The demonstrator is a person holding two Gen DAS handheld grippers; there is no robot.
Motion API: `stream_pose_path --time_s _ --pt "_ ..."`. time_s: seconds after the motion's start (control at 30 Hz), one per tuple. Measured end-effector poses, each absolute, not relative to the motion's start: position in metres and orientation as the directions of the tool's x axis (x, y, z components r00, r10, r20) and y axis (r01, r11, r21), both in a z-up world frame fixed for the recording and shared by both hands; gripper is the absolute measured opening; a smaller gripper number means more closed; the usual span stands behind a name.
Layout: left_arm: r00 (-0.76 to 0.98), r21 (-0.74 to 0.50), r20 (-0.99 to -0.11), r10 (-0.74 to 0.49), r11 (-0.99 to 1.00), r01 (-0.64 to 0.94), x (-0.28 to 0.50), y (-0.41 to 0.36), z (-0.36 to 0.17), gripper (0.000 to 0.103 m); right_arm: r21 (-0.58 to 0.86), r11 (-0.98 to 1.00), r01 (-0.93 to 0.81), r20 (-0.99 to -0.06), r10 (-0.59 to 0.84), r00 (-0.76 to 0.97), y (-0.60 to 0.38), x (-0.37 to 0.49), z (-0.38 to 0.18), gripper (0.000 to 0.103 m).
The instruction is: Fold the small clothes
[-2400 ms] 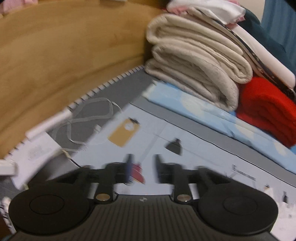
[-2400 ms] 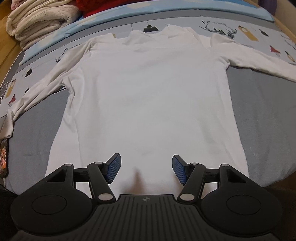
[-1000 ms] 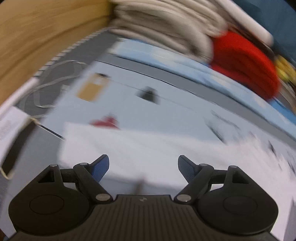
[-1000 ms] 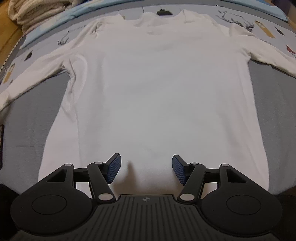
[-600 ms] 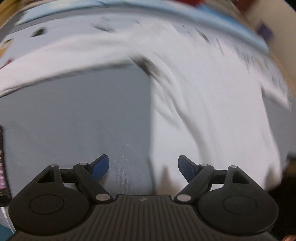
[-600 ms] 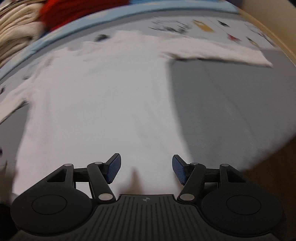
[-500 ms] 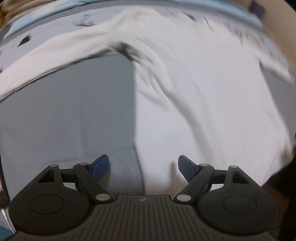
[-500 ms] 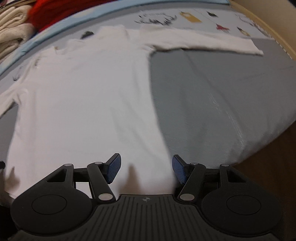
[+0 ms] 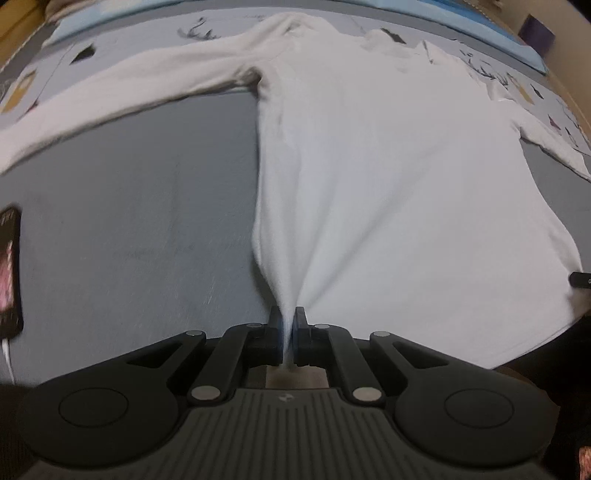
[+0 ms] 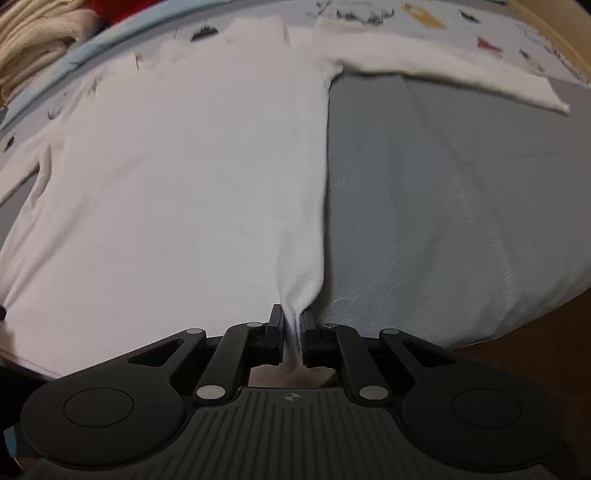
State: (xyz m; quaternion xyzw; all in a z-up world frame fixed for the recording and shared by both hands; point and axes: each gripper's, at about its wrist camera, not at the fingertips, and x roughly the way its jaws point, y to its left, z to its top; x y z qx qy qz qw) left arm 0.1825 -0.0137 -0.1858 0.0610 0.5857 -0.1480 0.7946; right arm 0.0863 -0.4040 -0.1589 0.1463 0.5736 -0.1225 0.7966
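Observation:
A white long-sleeved shirt [image 9: 388, 155] lies flat, face up, on a grey bed sheet [image 9: 129, 206], collar away from me and sleeves spread out to both sides. My left gripper [image 9: 287, 317] is shut on the shirt's bottom left hem corner, and the cloth bunches into the jaws. My right gripper [image 10: 293, 317] is shut on the bottom right hem corner of the shirt [image 10: 184, 166], which pulls into a pleat there. The right sleeve [image 10: 443, 74] stretches away to the right.
A phone [image 9: 9, 269] with a white cable lies on the sheet at the far left. Folded beige blankets [image 10: 33, 33] are stacked at the back left. The bed's front edge [image 10: 517, 306] drops off at the right, with dark floor beyond.
Both grippers were open over the shirt. They have moved out to the two bottom hem corners and closed on the cloth.

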Motion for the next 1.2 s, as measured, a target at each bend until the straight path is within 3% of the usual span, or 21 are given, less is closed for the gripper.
stream_pose_path --time_s 0.1,0.17,0.2,0.23,0.27,0.37,0.73,0.87,1.03,1.2 --pt "0.244 -0.052 -0.96 -0.139 0.941 0.333 0.183 -0.02 -0.197 0.009 0.078 0.933 0.351 -0.963 -0.02 0.269 -0.404 0.086 -0.172 0.01" --pt "0.252 0.003 -0.964 -0.09 0.939 0.344 0.184 -0.028 -0.205 0.038 0.051 0.918 0.393 -0.974 -0.041 0.222 -0.404 0.09 -0.183 0.017" --pt "0.272 0.034 -0.96 -0.068 0.935 0.353 0.183 -0.03 -0.205 0.066 0.039 0.91 0.412 -0.978 -0.05 0.204 -0.404 0.091 -0.186 0.025" --pt "0.309 0.066 -0.95 -0.051 0.933 0.355 0.182 -0.031 -0.202 0.087 0.035 0.907 0.421 -0.977 -0.058 0.205 -0.402 0.091 -0.185 0.029" --pt "0.345 0.078 -0.937 -0.05 0.935 0.347 0.182 -0.03 -0.198 0.091 0.038 0.907 0.42 -0.973 -0.062 0.221 -0.4 0.091 -0.181 0.036" --pt "0.427 0.05 -0.9 -0.087 0.953 0.298 0.185 -0.021 -0.182 0.092 0.042 0.913 0.406 -0.955 -0.083 0.285 -0.389 0.087 -0.158 0.051" --pt "0.557 -0.068 -0.829 -0.045 0.998 -0.02 0.275 0.009 -0.158 0.1 0.026 0.921 0.389 -0.778 -0.226 0.587 -0.331 0.139 -0.073 0.062" --pt "0.58 -0.086 -0.814 -0.014 0.991 -0.098 0.316 0.029 -0.161 0.1 0.024 0.901 0.433 -0.799 -0.243 0.55 -0.323 0.163 -0.083 0.063" --pt "0.598 -0.026 -0.798 0.078 0.986 -0.163 0.353 0.052 -0.173 0.1 -0.01 0.91 0.414 -0.833 -0.237 0.5 -0.296 0.172 -0.097 0.063" --pt "0.586 -0.141 -0.809 0.038 0.956 -0.256 0.388 0.082 -0.184 0.1 -0.049 0.924 0.38 -0.843 -0.242 0.48 -0.279 0.185 -0.105 0.063"
